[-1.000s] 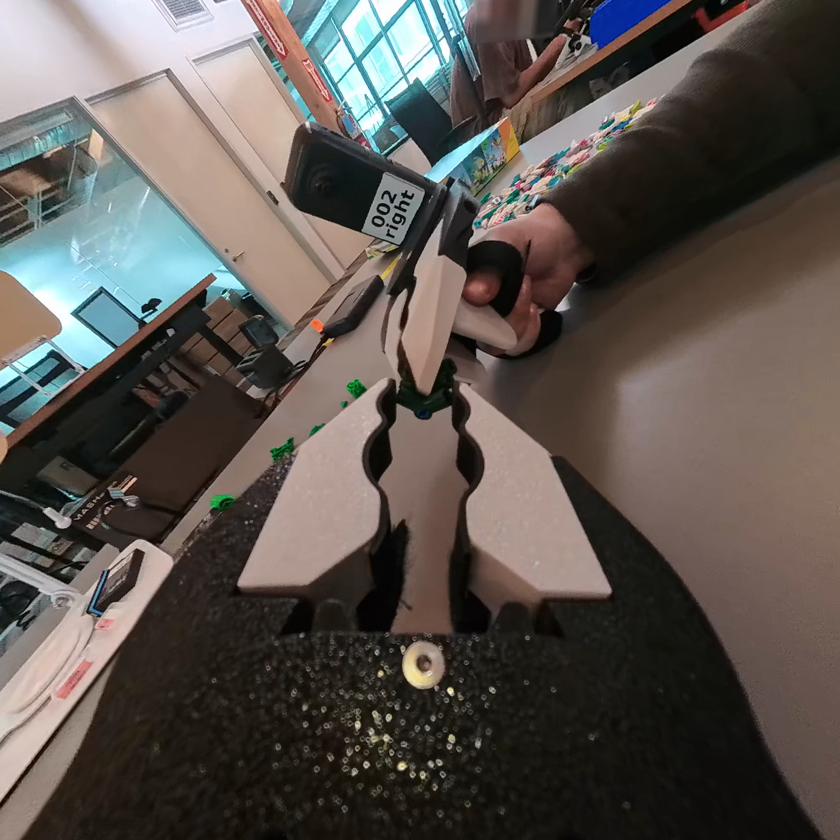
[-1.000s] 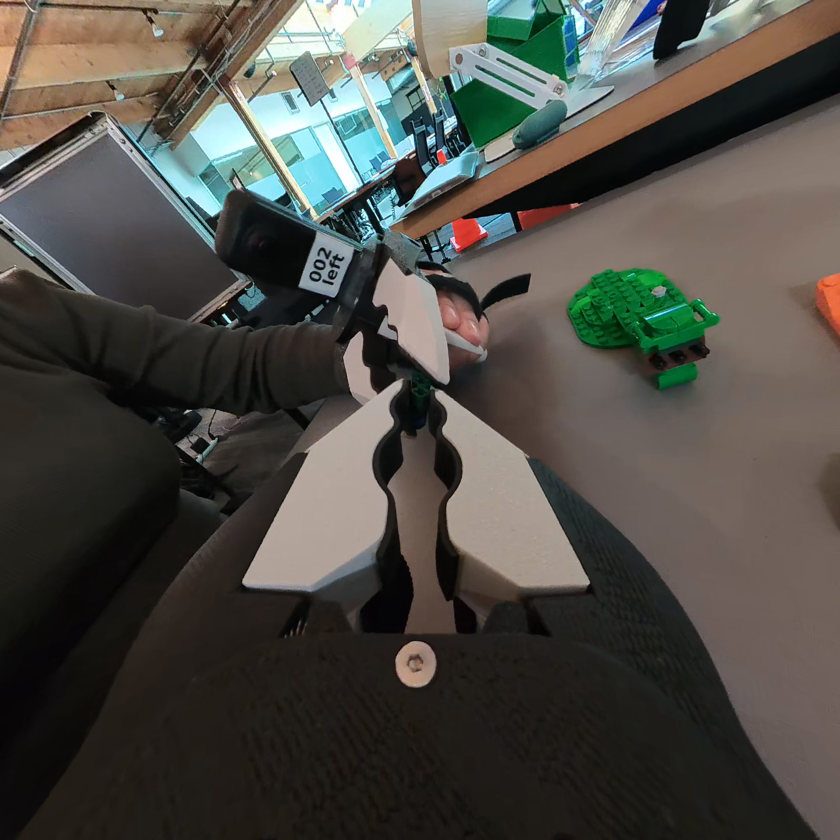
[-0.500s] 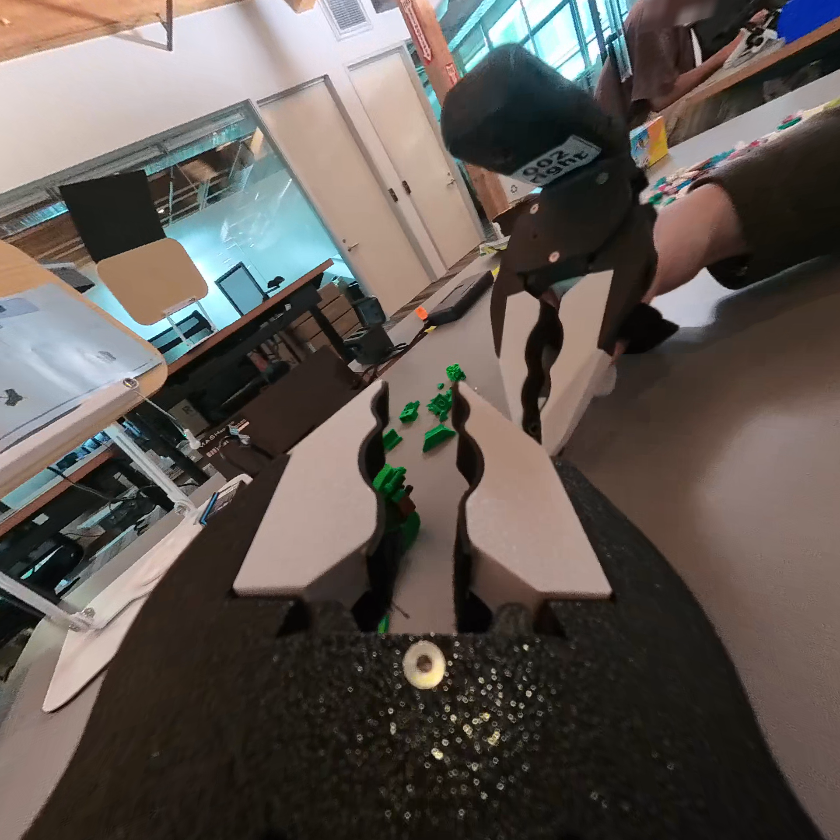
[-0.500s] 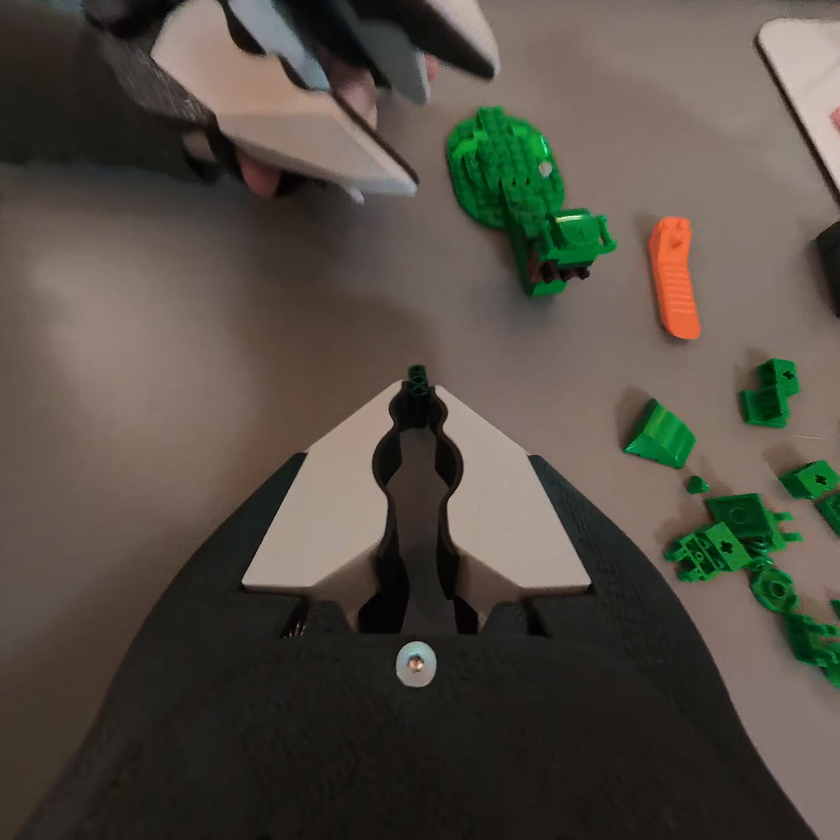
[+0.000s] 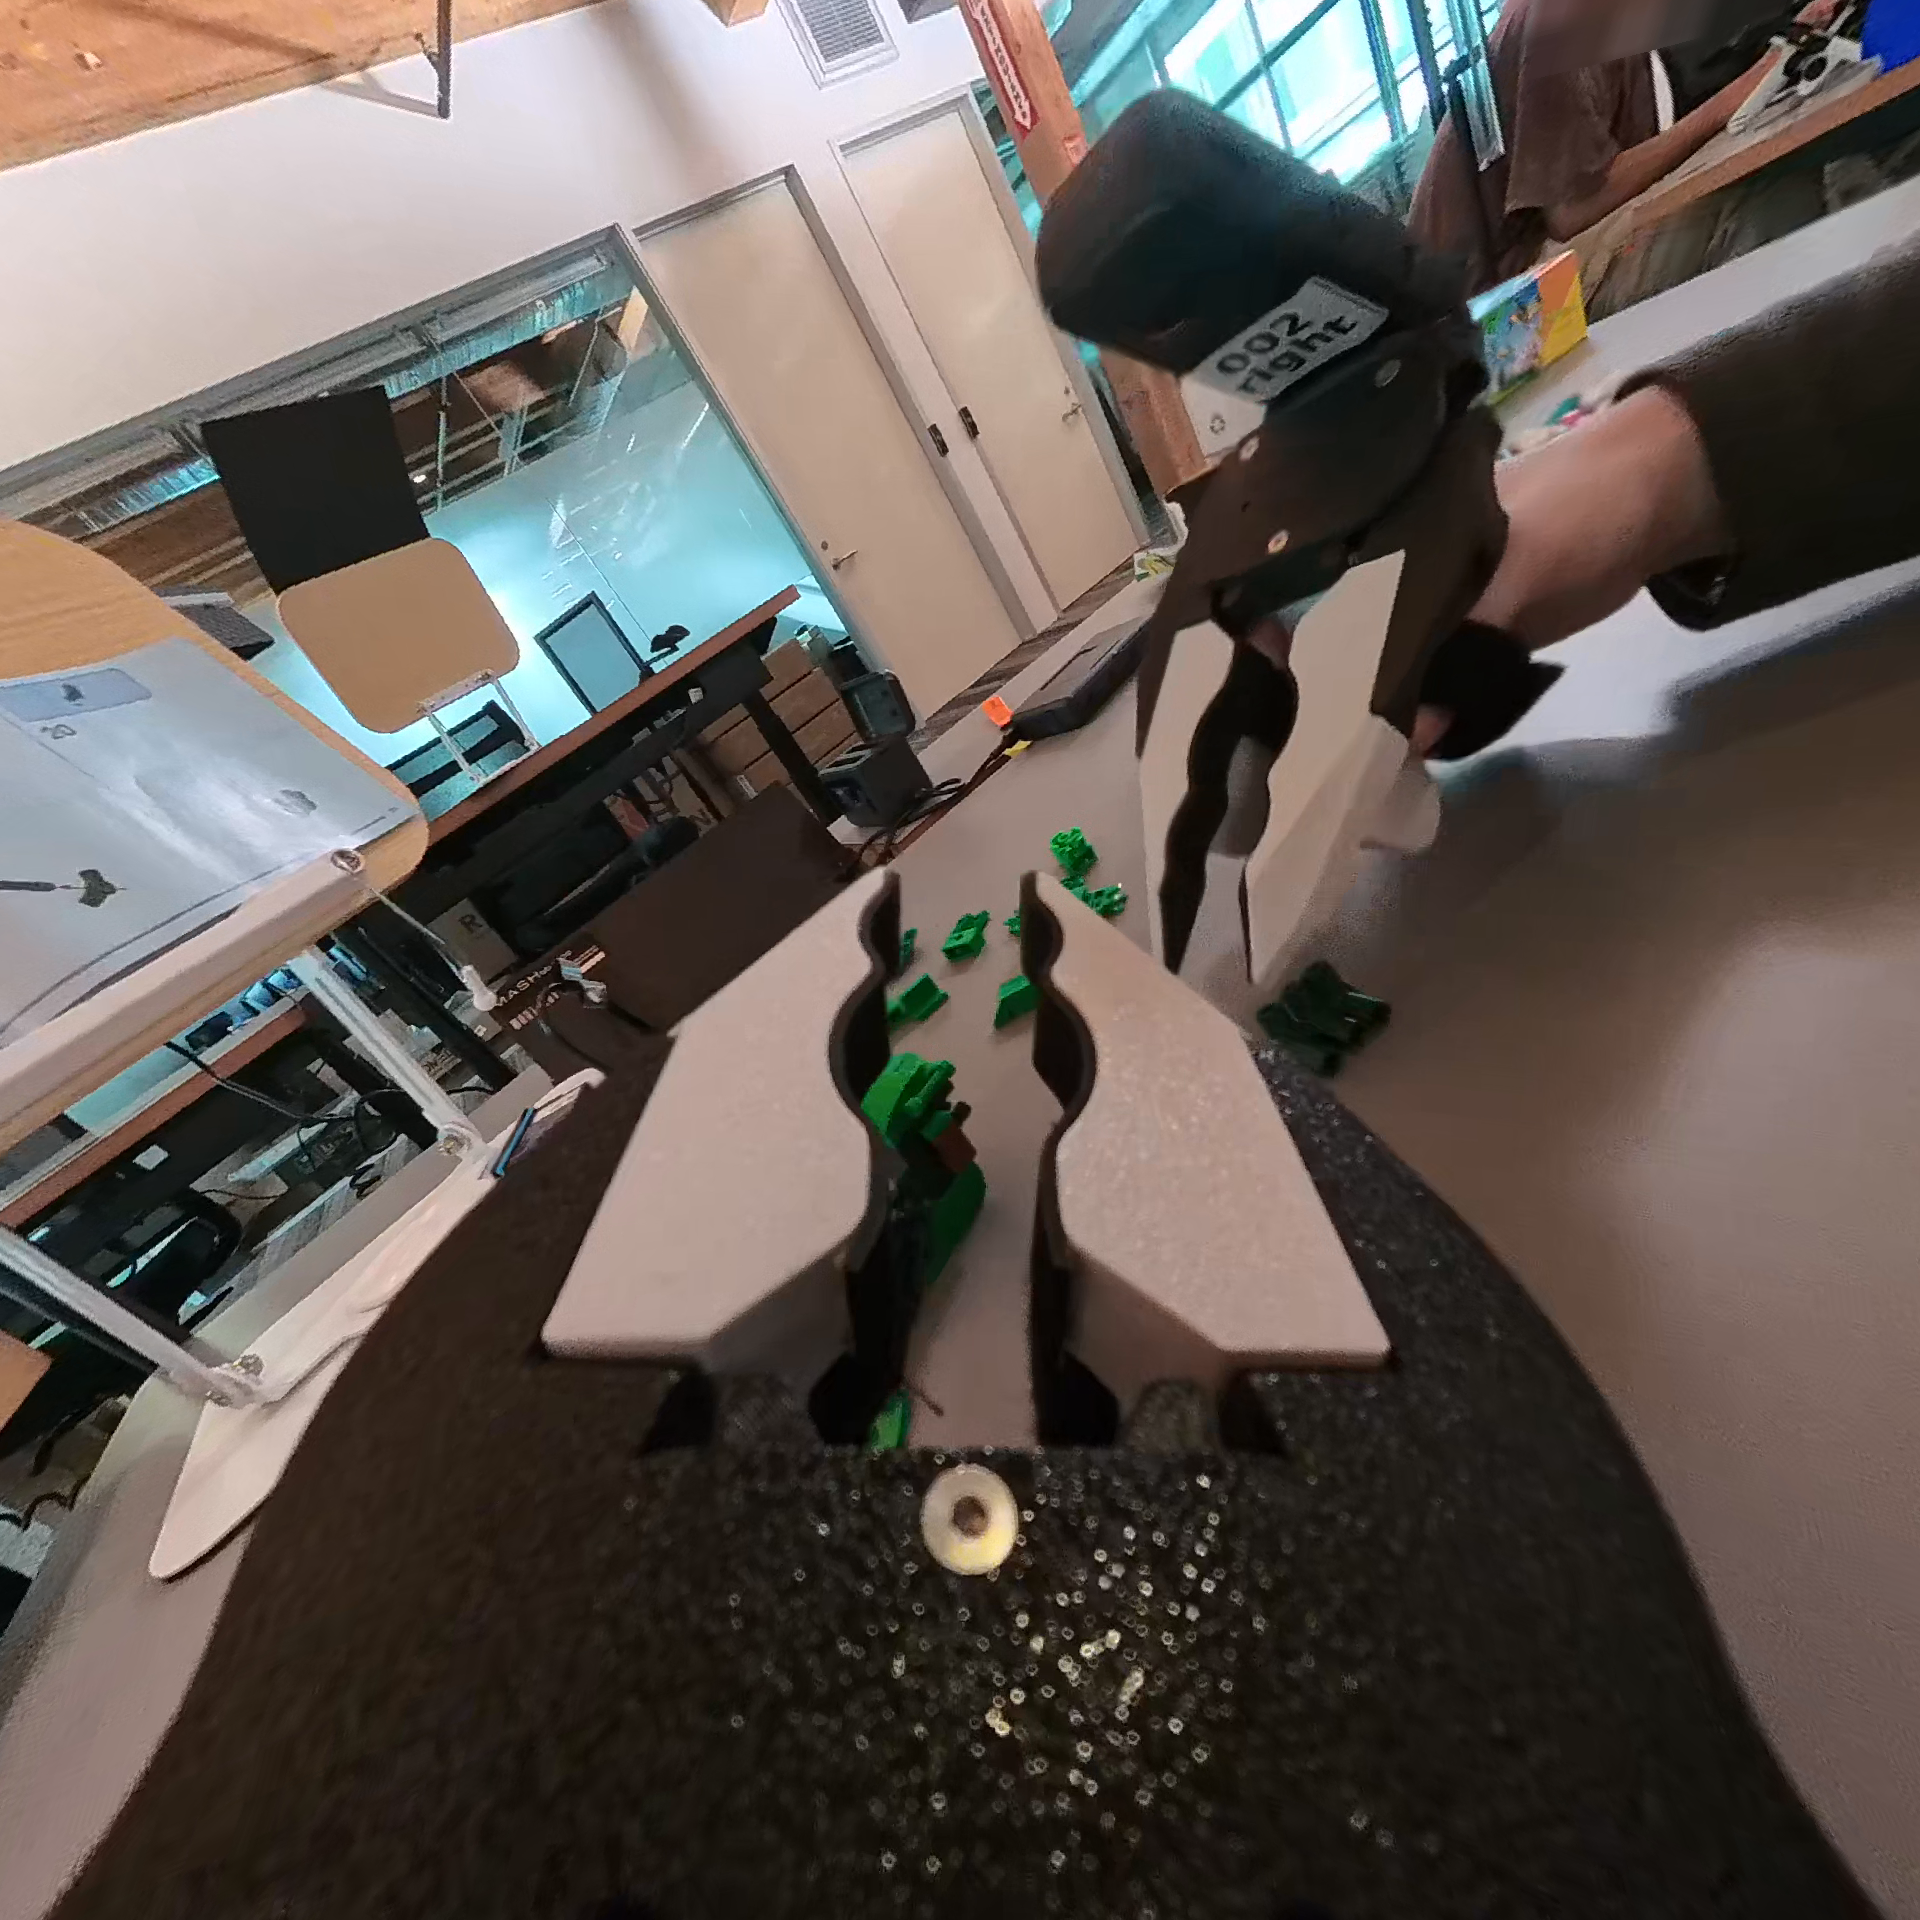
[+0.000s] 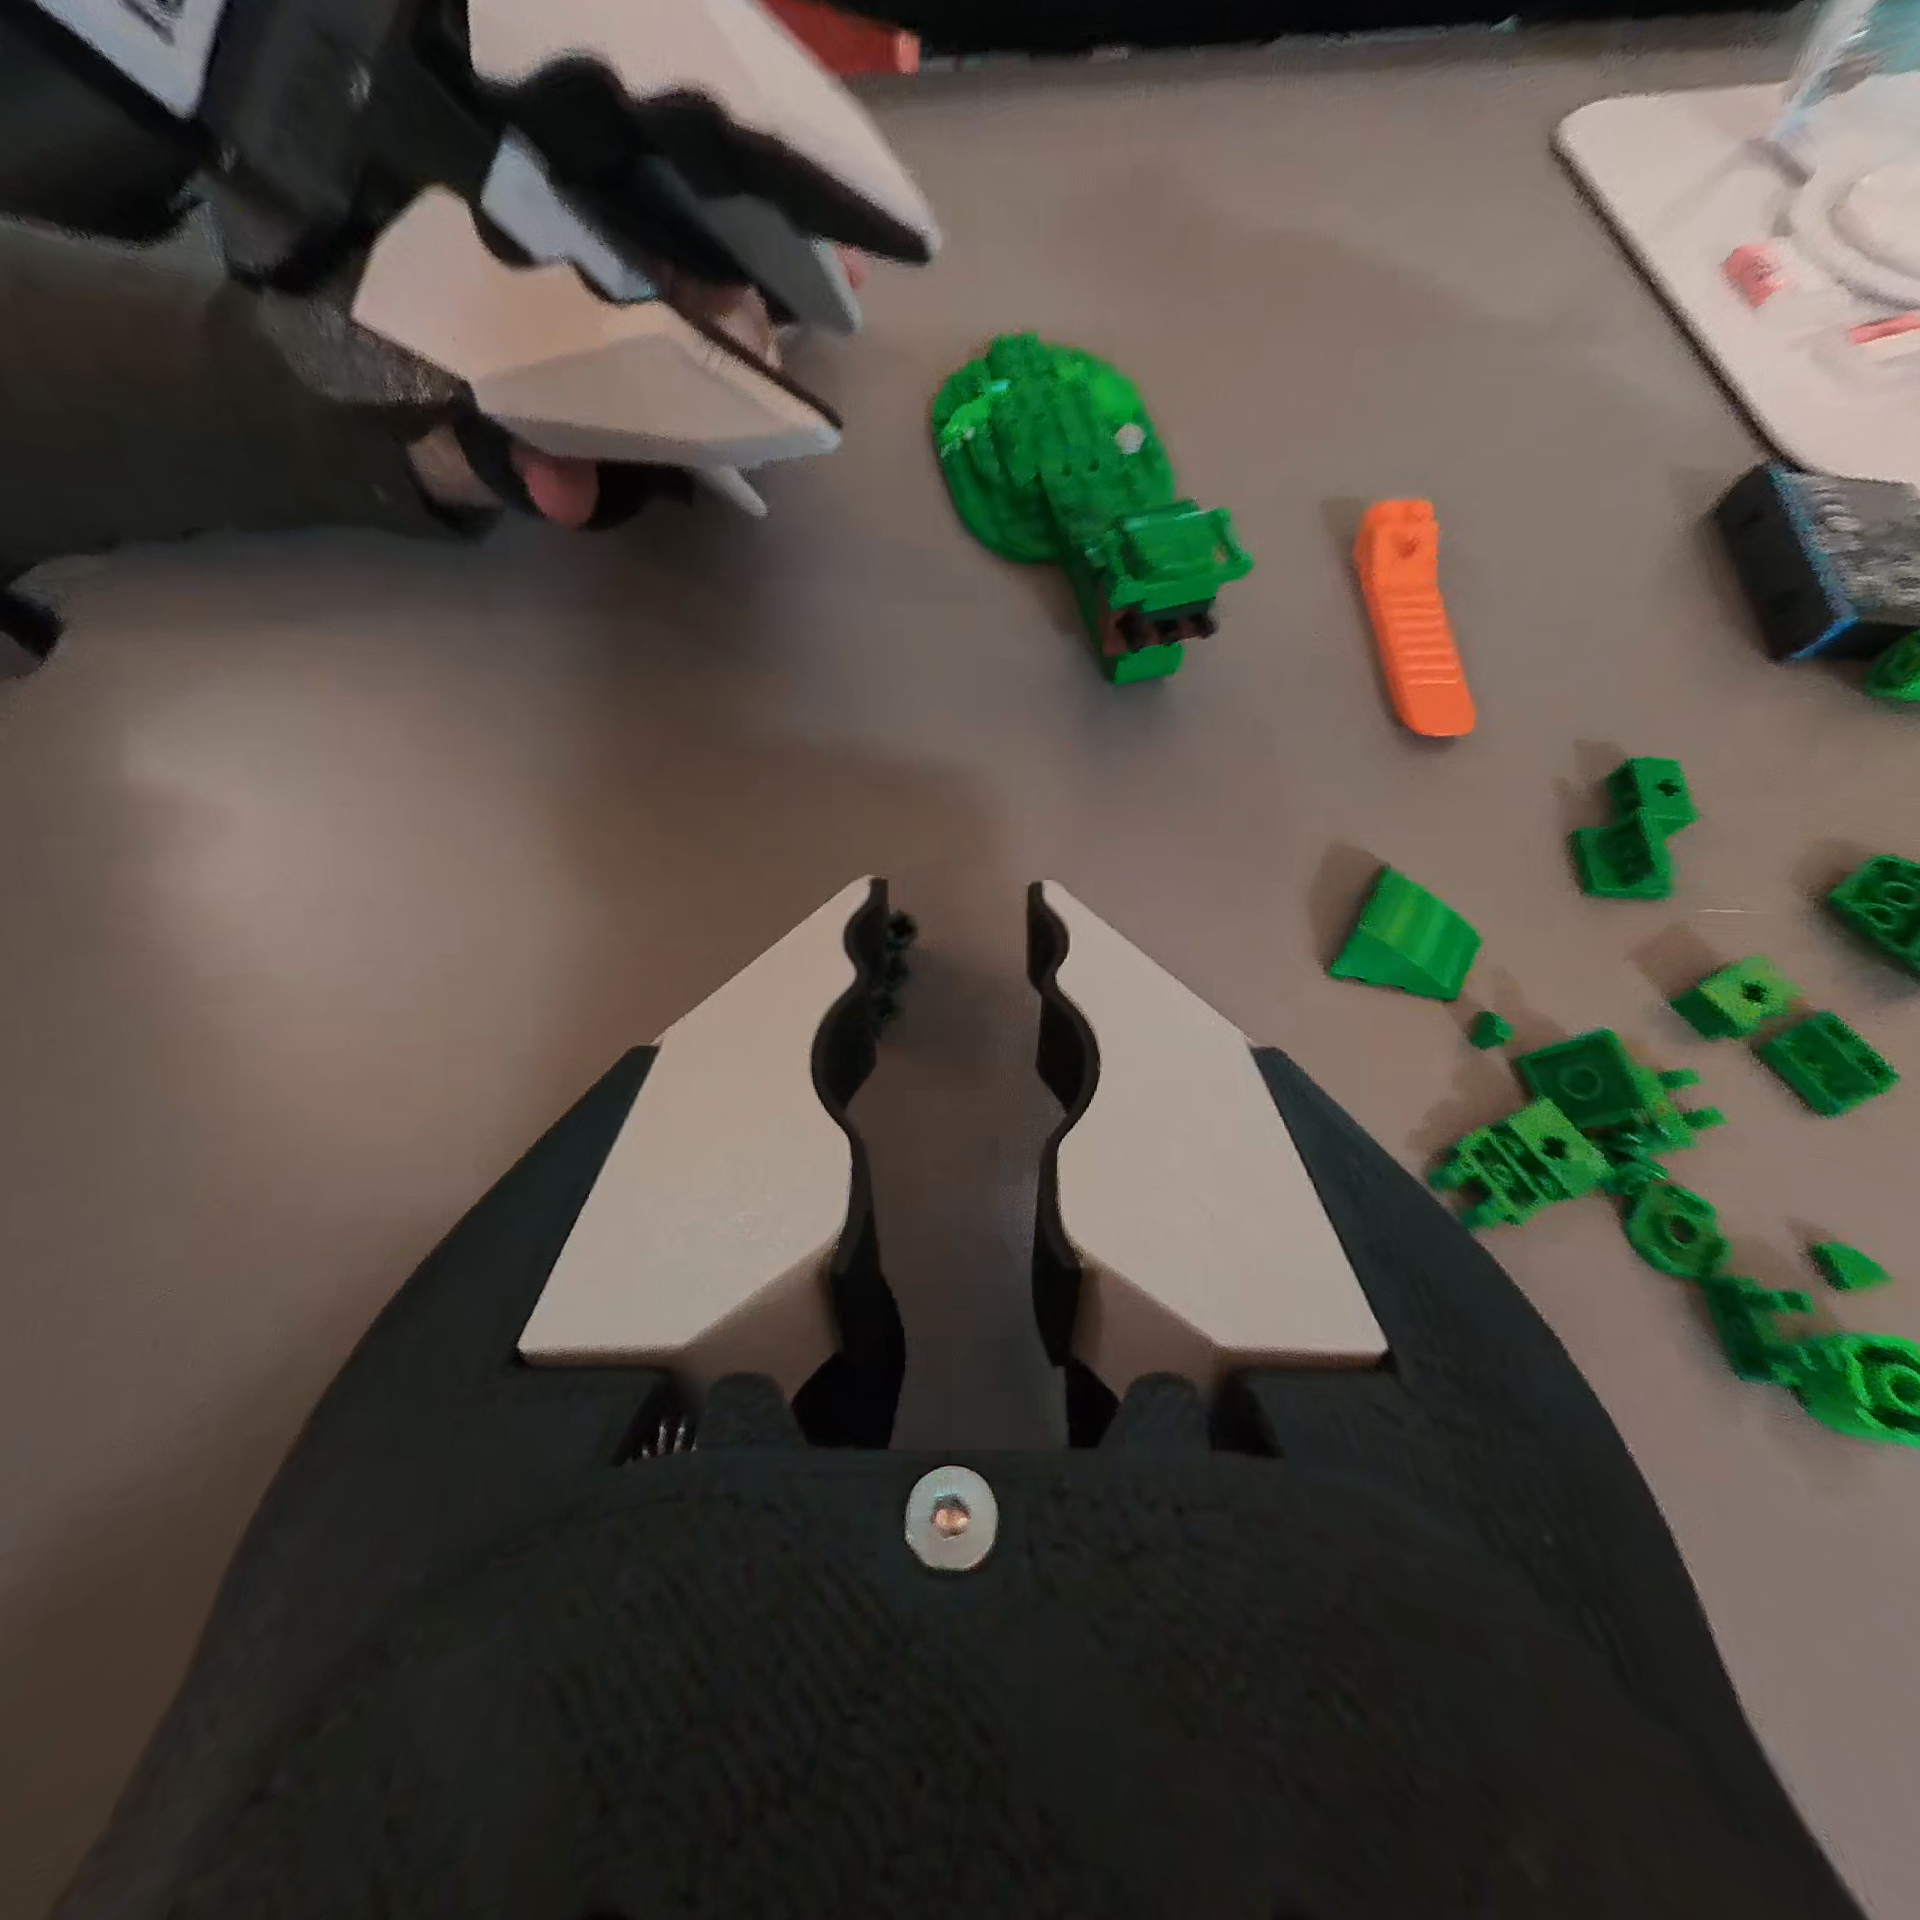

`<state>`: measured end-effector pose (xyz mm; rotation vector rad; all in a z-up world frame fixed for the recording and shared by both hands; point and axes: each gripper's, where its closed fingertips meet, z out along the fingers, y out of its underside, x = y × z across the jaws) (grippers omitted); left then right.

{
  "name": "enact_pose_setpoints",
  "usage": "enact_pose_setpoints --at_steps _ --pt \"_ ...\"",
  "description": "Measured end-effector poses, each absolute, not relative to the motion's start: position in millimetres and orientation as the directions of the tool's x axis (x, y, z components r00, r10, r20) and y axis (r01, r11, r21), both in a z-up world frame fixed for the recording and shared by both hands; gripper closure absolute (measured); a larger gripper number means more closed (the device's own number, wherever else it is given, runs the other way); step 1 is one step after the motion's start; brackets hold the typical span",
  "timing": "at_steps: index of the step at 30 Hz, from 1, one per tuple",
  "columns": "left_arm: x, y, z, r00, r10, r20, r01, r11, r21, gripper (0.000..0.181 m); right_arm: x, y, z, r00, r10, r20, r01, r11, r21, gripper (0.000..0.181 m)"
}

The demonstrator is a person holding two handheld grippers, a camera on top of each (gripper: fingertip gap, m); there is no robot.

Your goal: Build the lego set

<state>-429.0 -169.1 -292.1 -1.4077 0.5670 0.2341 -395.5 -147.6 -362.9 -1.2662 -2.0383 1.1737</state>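
Note:
My left gripper is open and empty, low over the grey table, with the partly built green lego model showing between its fingers. My right gripper is open and points down at the table. A small dark green piece sits against the inner side of its left finger. The left wrist view shows that piece lying on the table just beside the right gripper's tips. In the right wrist view the green model lies ahead, with the left gripper to its left.
An orange brick separator lies right of the model. Several loose green pieces are scattered at the right, with a black box and a white base plate behind. A stand with an instruction sheet rises at the left. About 8 centimeters separates my left fingertips from my right. From the right gripper's tips to the orange brick separator is close to 12 centimeters.
Both grippers held the dark green piece together. The left one let go and turned toward the model. The right one carried the piece down to the table and opened.

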Motion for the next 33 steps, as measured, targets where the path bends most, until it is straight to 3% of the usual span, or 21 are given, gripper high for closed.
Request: enact_pose_setpoints --at_steps 3,6,10,14,18,25,33 --pt "-435.0 -170.3 -285.8 0.857 -0.128 -0.499 -0.474 0.180 -0.862 0.160 -399.4 -124.6 -338.4 -0.358 0.933 -0.029 0.415 0.131 -0.900 0.156" --pt "-447.0 -171.2 -273.1 0.872 -0.018 -0.489 -0.476 0.202 -0.856 0.160 -405.3 -98.5 -302.3 -0.171 0.985 0.036 0.188 0.068 -0.980 0.156" --pt "-447.5 -167.7 -251.9 0.906 0.124 -0.404 -0.422 0.266 -0.866 0.155 -396.0 -86.8 -274.4 0.024 0.987 0.162 -0.077 0.163 -0.984 0.165" --pt "-422.4 -148.0 -245.4 0.890 0.174 -0.421 -0.455 0.294 -0.840 0.156 -394.9 -94.2 -273.9 0.041 0.950 0.310 -0.106 0.313 -0.944 0.173" --pt "-432.4 -131.9 -253.1 0.760 0.276 -0.588 -0.642 0.178 -0.746 0.157 -394.7 -98.2 -276.4 0.020 0.938 0.345 -0.109 0.345 -0.932 0.174" --pt "-472.1 -124.1 -244.7 0.830 0.381 -0.408 -0.505 0.200 -0.840 0.158 -392.2 -95.4 -274.2 -0.007 0.948 0.317 -0.139 0.313 -0.939 0.176" --pt "-414.8 -120.2 -235.2 0.789 0.238 -0.566 -0.614 0.304 -0.729 0.164 -390.2 -93.8 -272.2 -0.003 0.943 0.332 -0.157 0.327 -0.932 0.175"
